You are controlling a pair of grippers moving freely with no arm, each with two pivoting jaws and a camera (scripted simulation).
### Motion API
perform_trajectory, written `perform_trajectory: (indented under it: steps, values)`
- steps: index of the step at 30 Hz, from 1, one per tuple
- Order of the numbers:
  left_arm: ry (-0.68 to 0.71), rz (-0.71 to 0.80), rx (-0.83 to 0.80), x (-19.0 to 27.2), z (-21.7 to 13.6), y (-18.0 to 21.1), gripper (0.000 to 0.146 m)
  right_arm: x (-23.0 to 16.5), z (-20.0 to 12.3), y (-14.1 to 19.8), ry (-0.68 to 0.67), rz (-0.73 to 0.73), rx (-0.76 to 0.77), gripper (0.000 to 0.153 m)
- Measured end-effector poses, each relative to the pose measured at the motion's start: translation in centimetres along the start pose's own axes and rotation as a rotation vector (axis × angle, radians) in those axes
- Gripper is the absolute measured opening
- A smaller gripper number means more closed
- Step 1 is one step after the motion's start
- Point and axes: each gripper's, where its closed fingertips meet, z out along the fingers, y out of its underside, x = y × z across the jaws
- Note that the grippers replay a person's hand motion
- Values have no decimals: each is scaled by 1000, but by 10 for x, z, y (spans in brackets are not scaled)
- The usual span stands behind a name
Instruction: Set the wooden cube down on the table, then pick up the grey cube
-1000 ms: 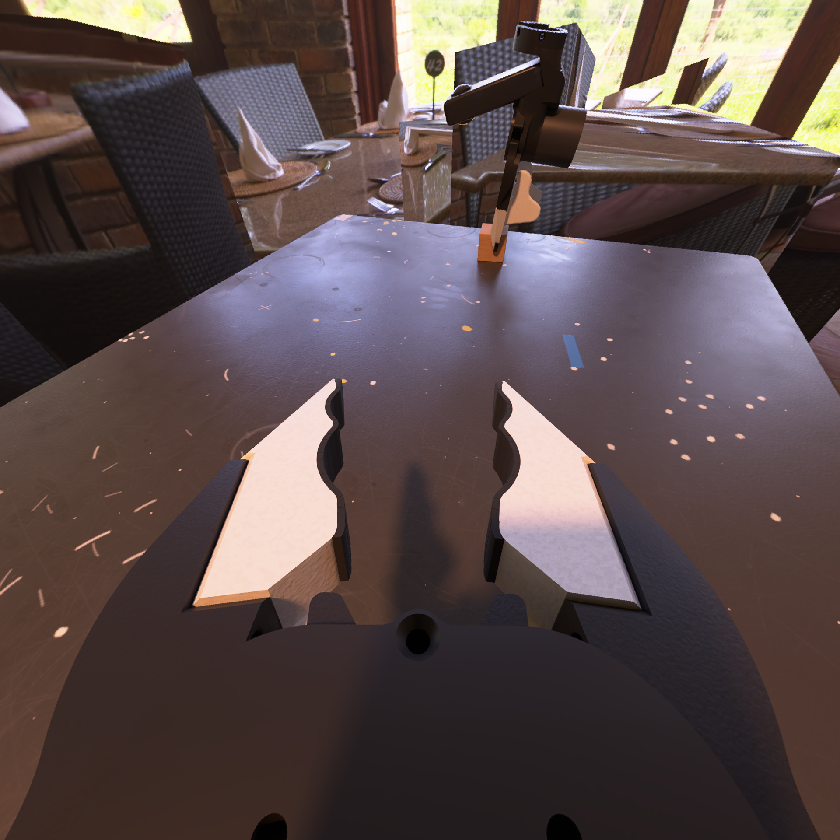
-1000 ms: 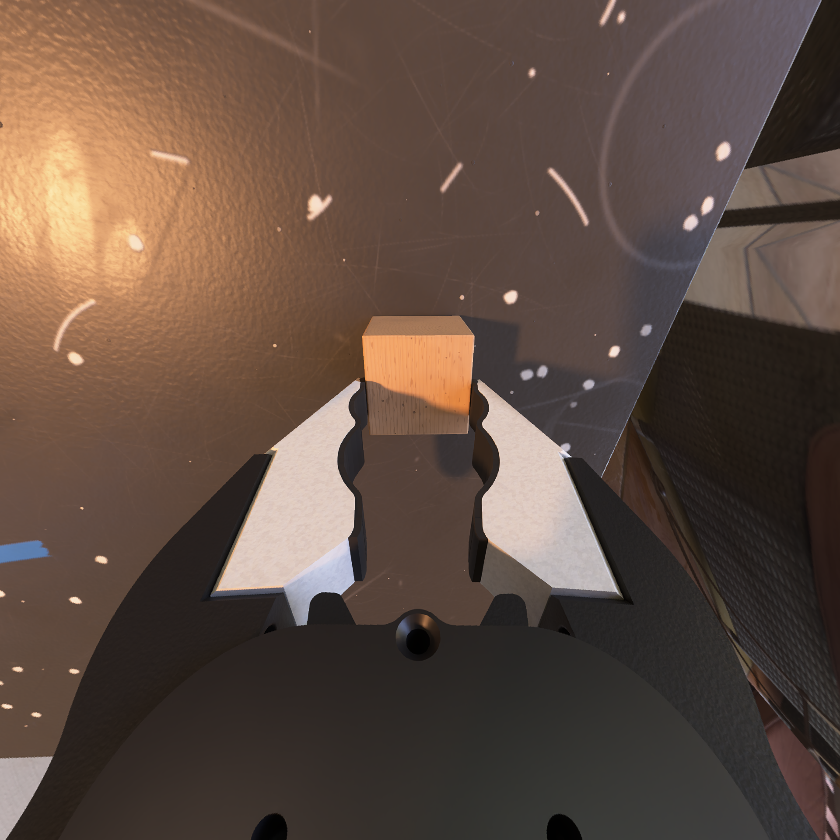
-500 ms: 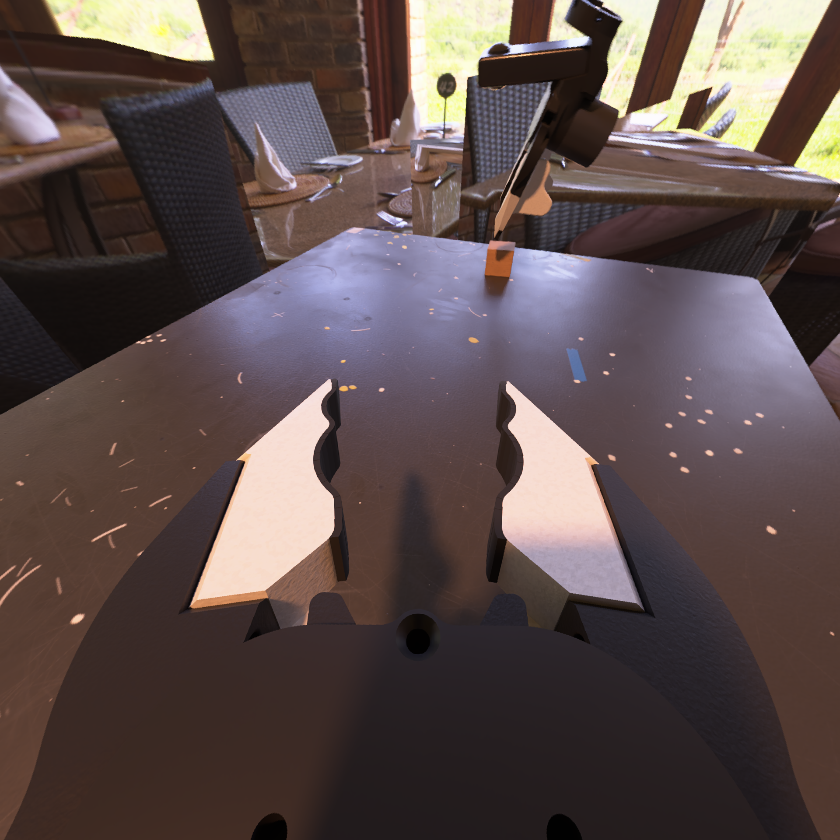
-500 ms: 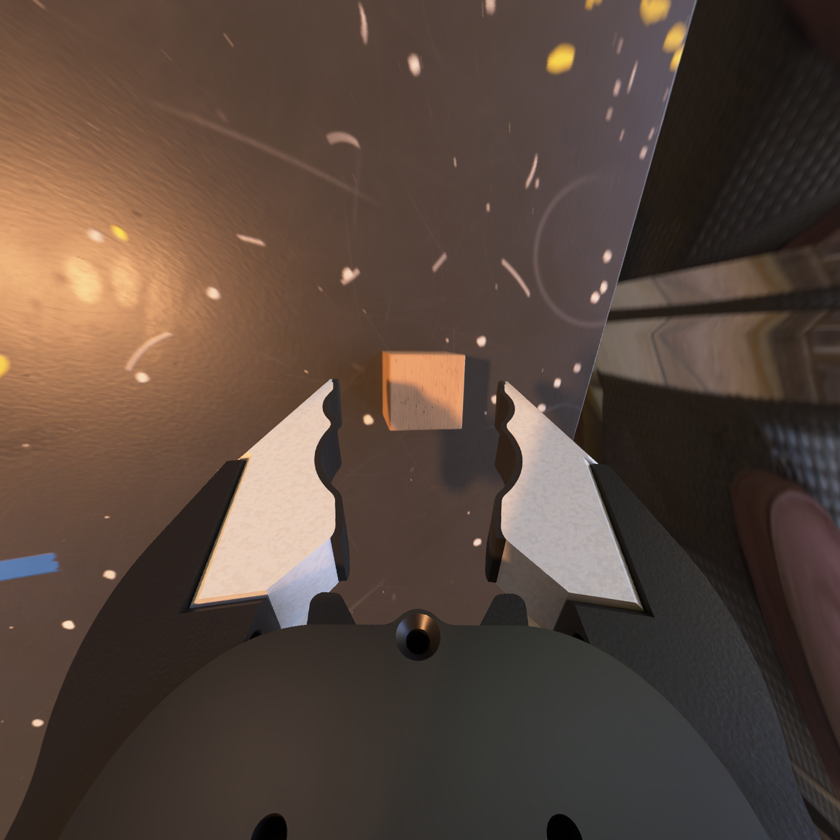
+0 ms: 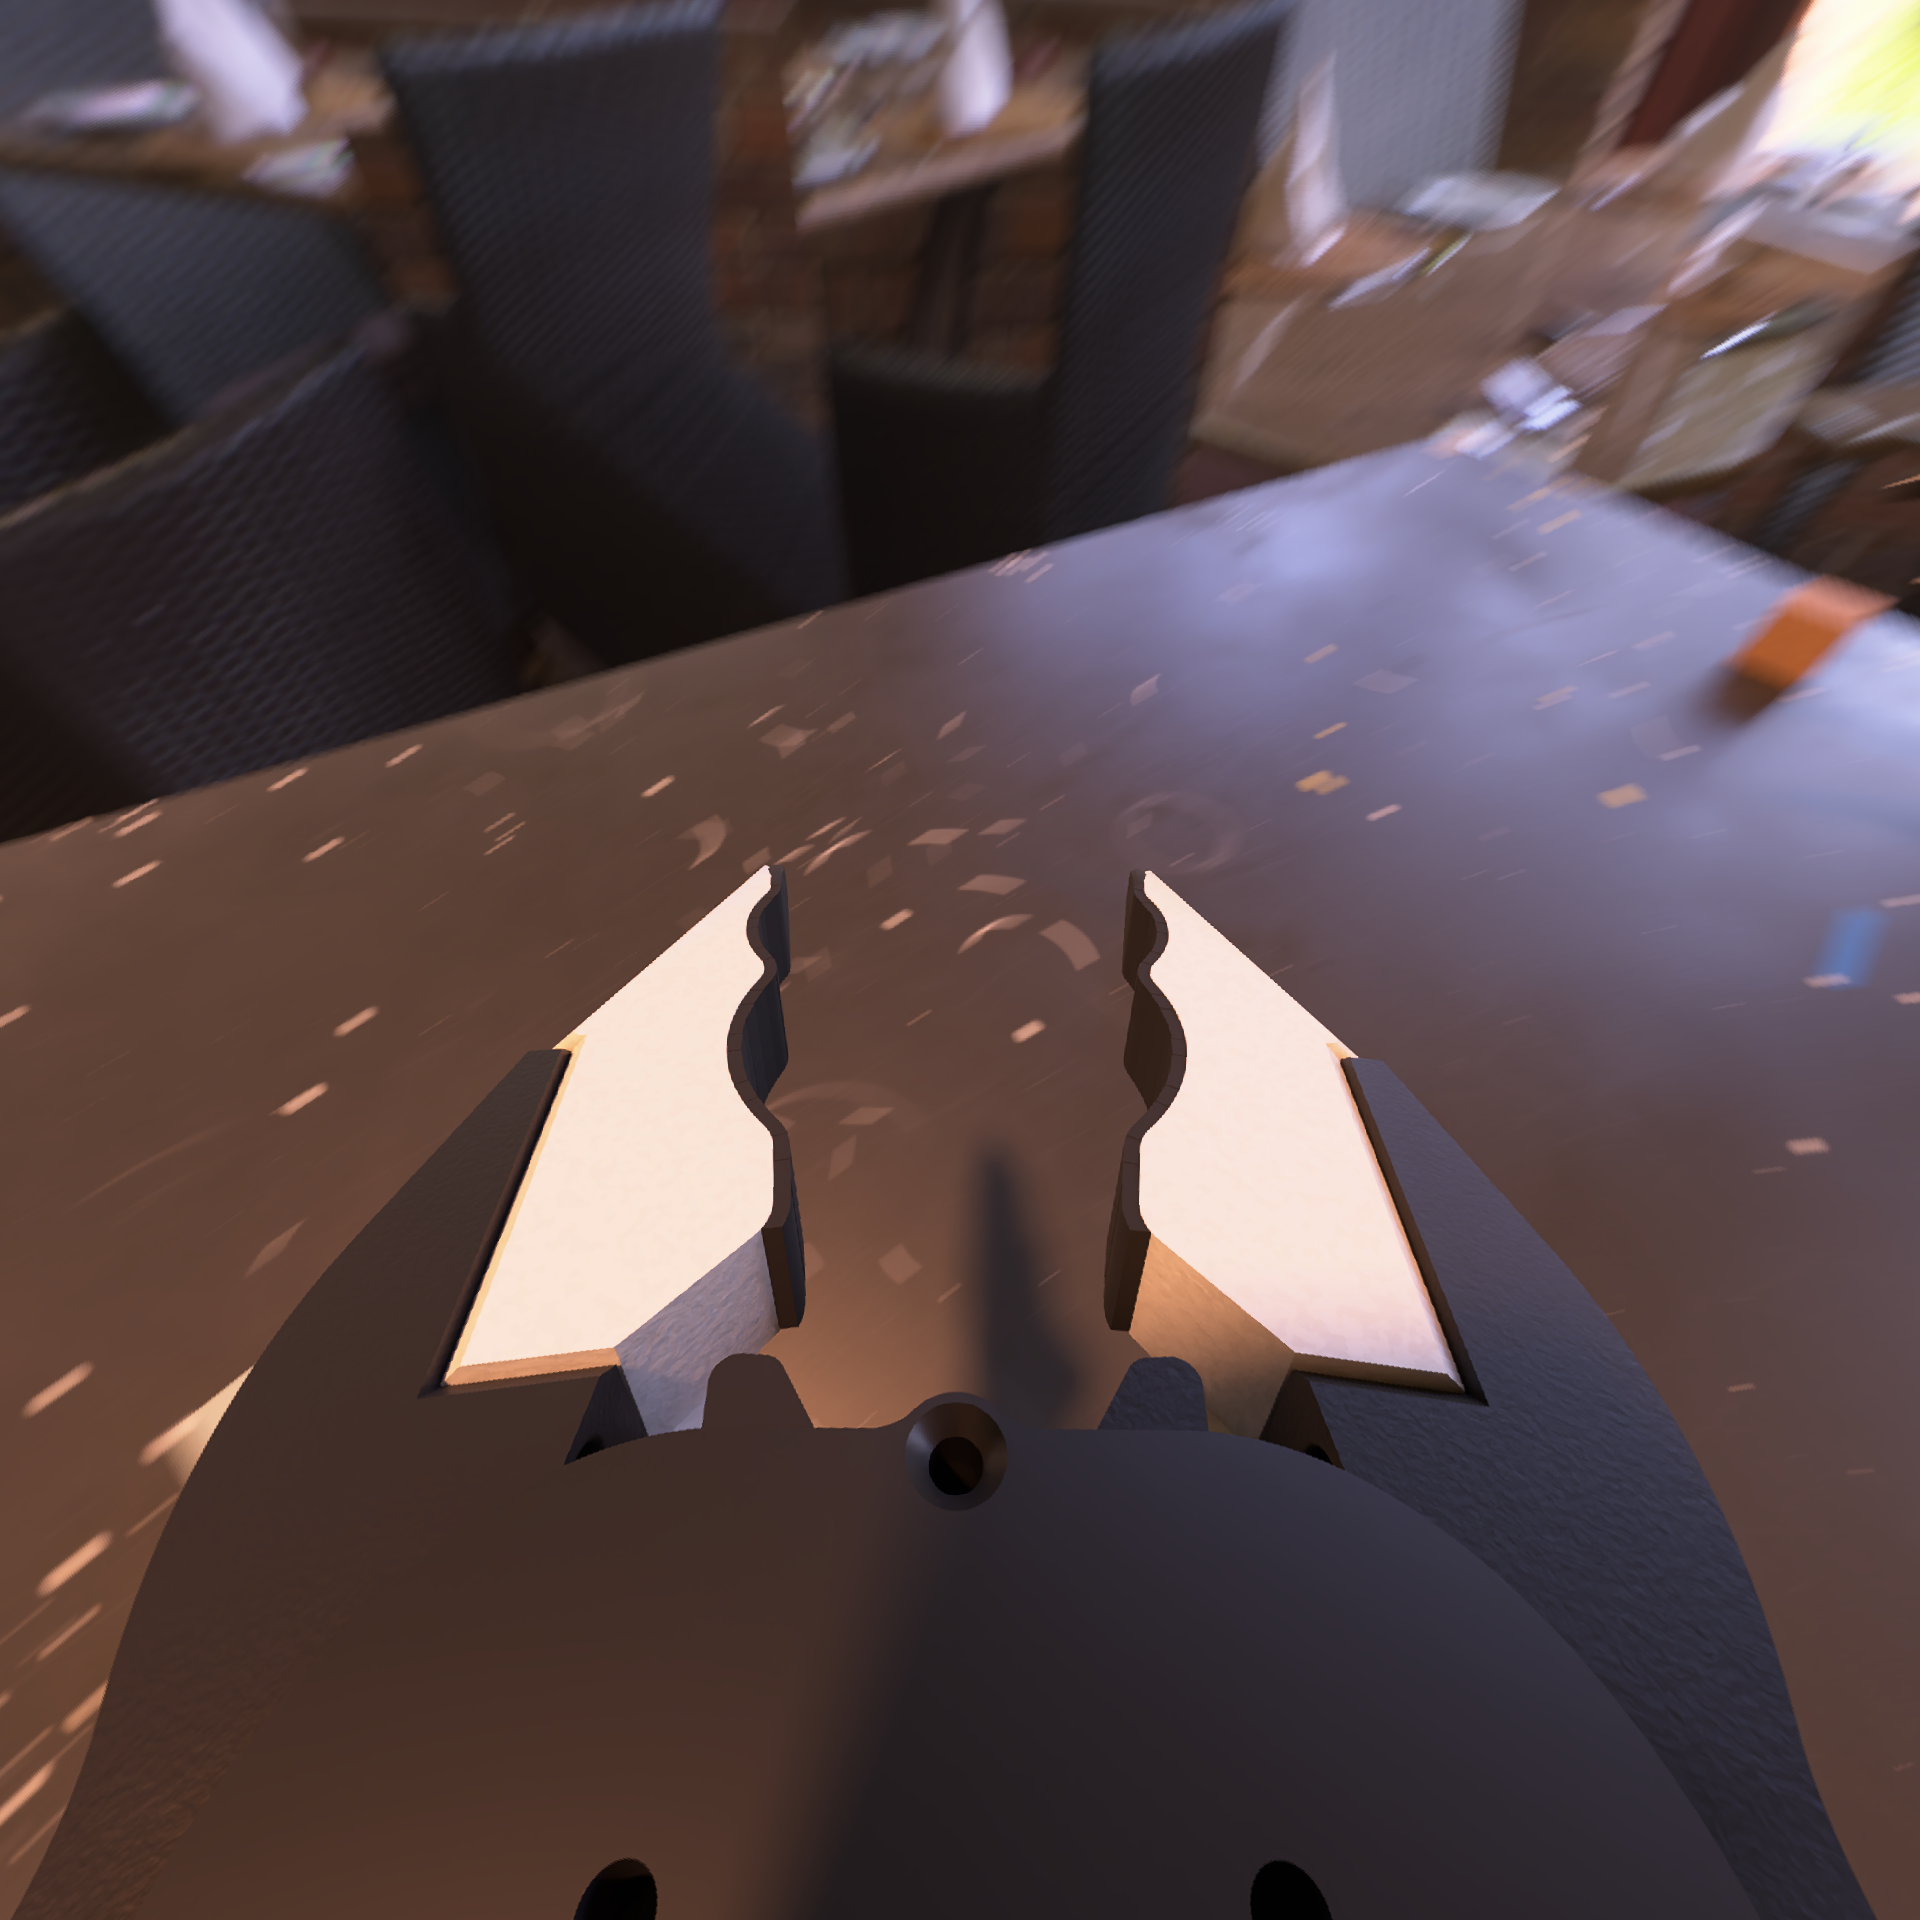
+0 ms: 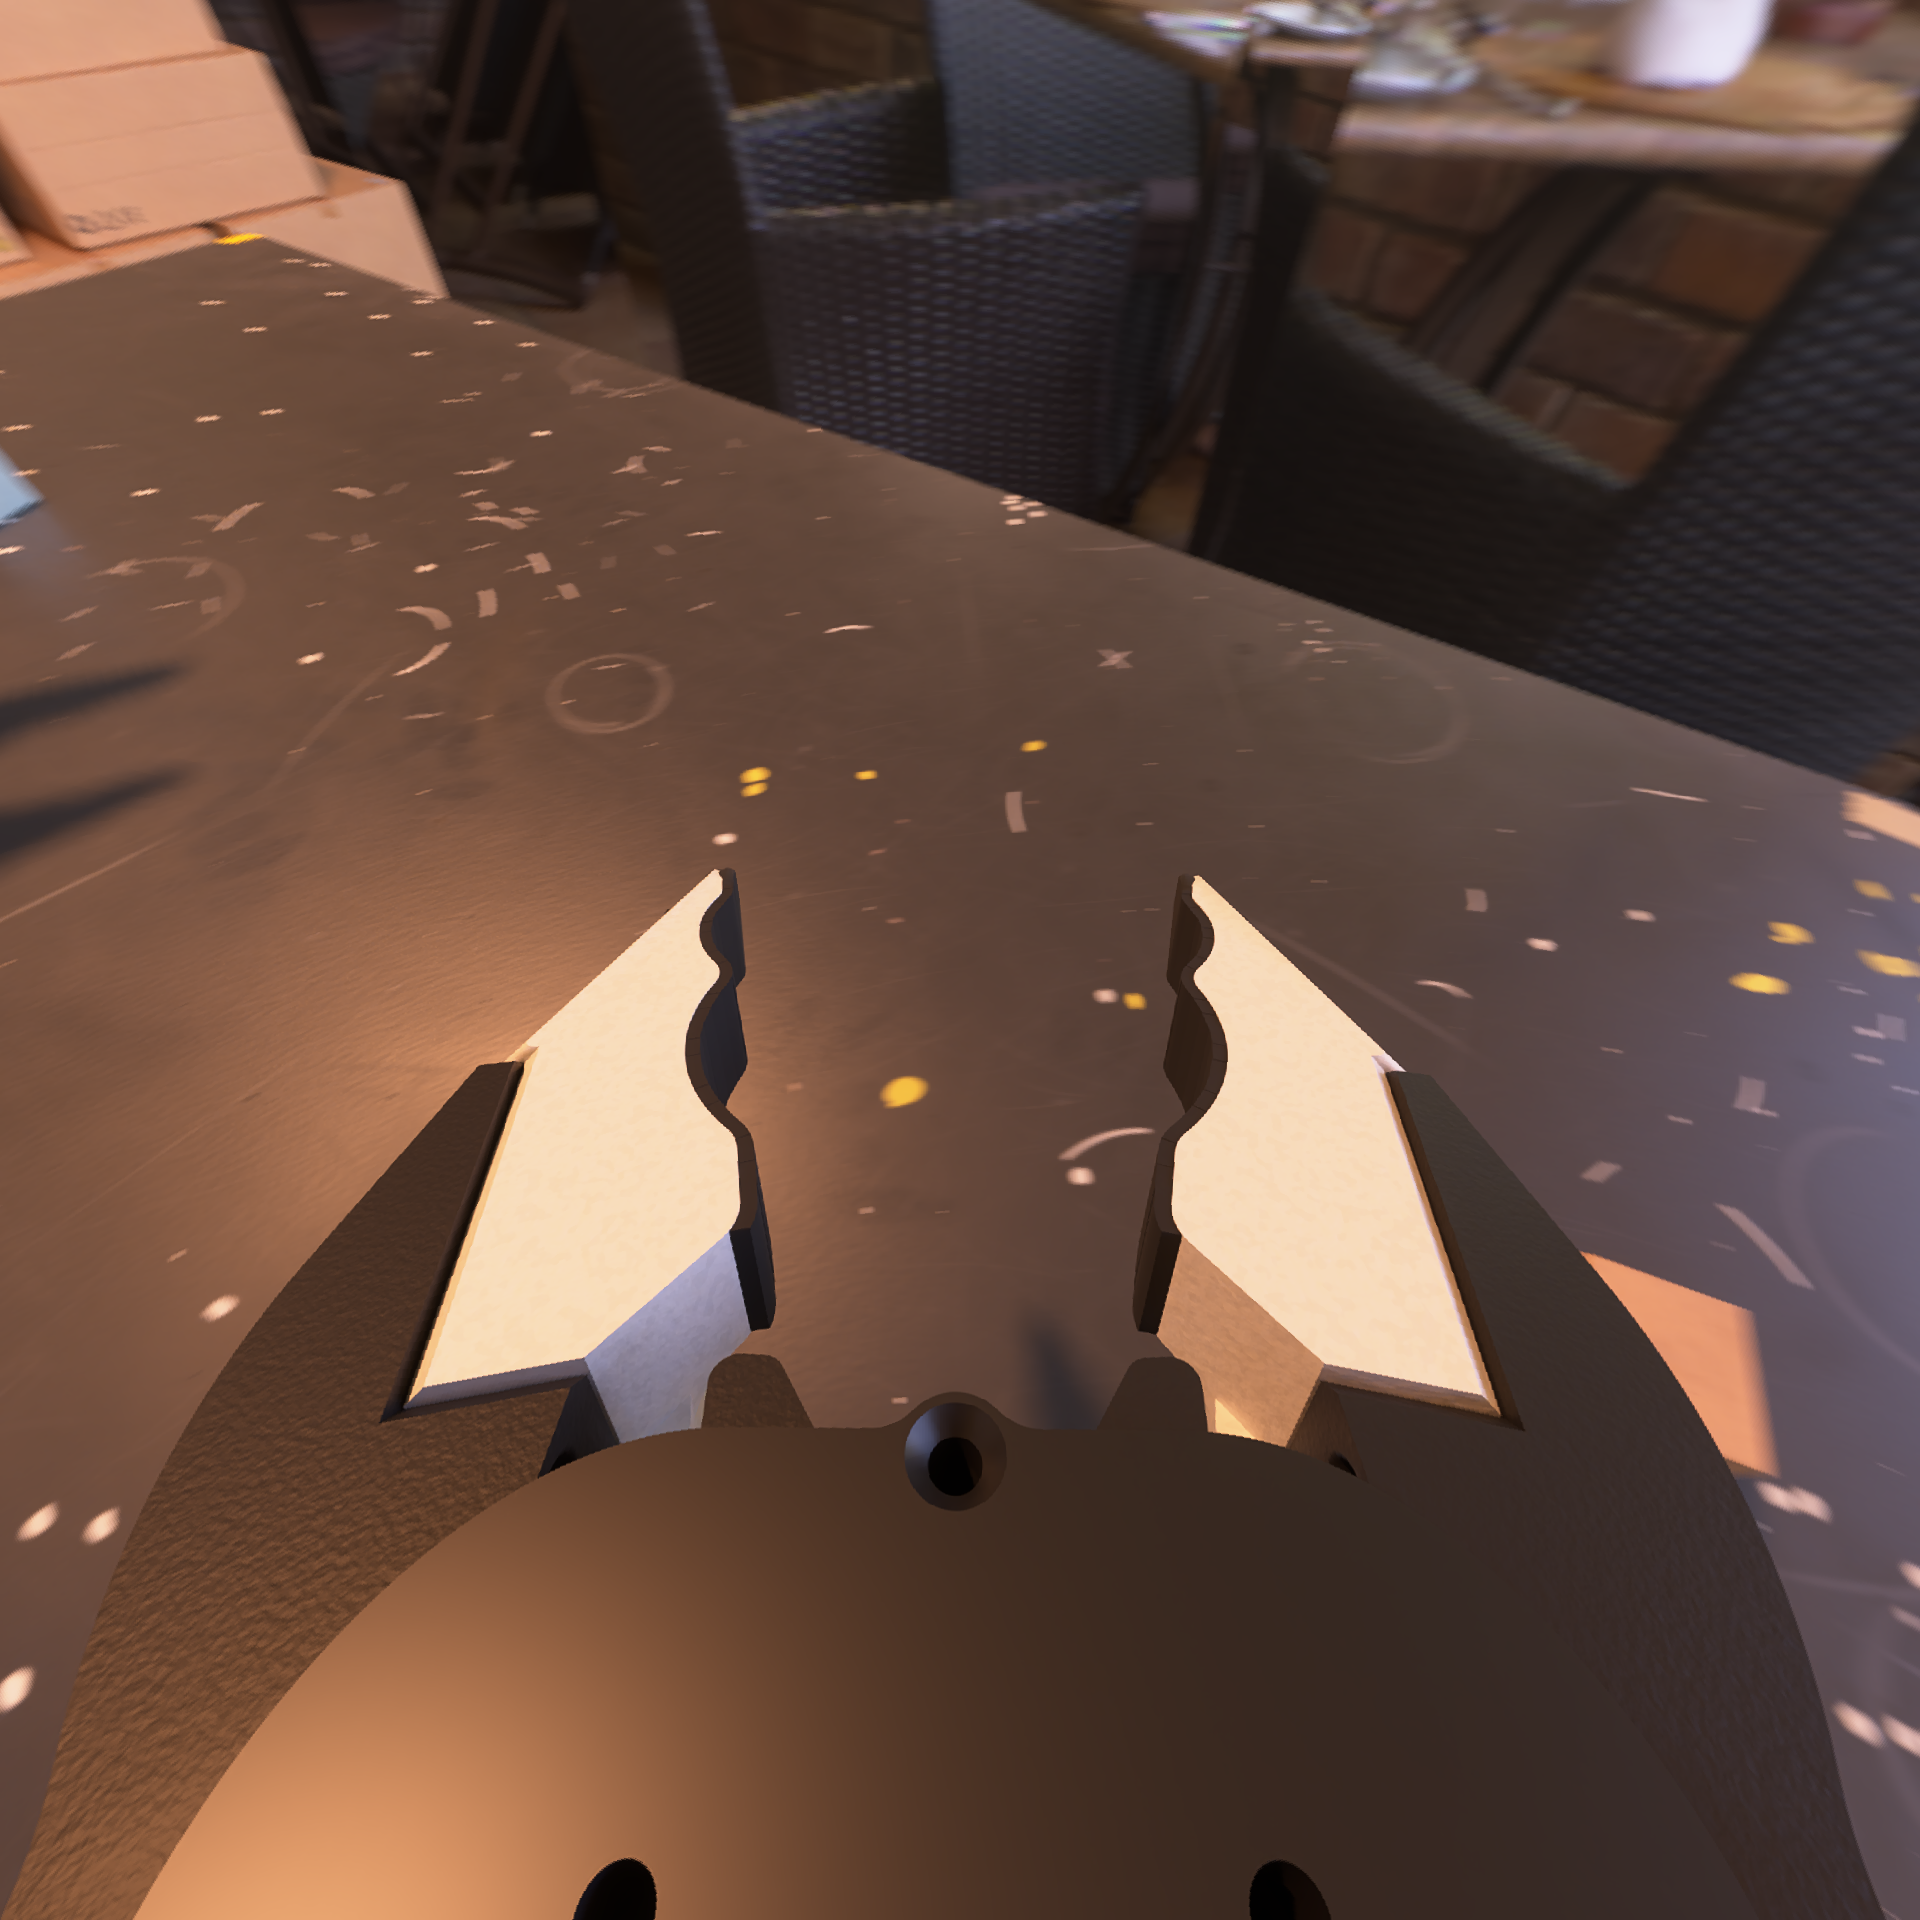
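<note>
Jaws apart, both grippers | wooden cube (image 5: 1803,646) orange-tan, blurred, on table (image 5: 1351,1039)

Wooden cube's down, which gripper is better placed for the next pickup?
Cannot tell: left gripper and right gripper are both open and empty, and the grey cube shows in neither view.

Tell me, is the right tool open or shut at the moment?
Open. In its own wrist view the right tool has its two fingers spread wide, with bare table showing between them and nothing held.
</note>
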Motion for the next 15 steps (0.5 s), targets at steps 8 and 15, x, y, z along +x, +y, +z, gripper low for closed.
perform_trajectory:
  steps: [8,15]
  values:
    - [-381,-150,-649,-145,-36,75,70,-63,7,32,-122,-46,-8,83]
    - [-467,-507,-775,-173,-29,121,78,-74,5,43,-158,-21,-20,83]
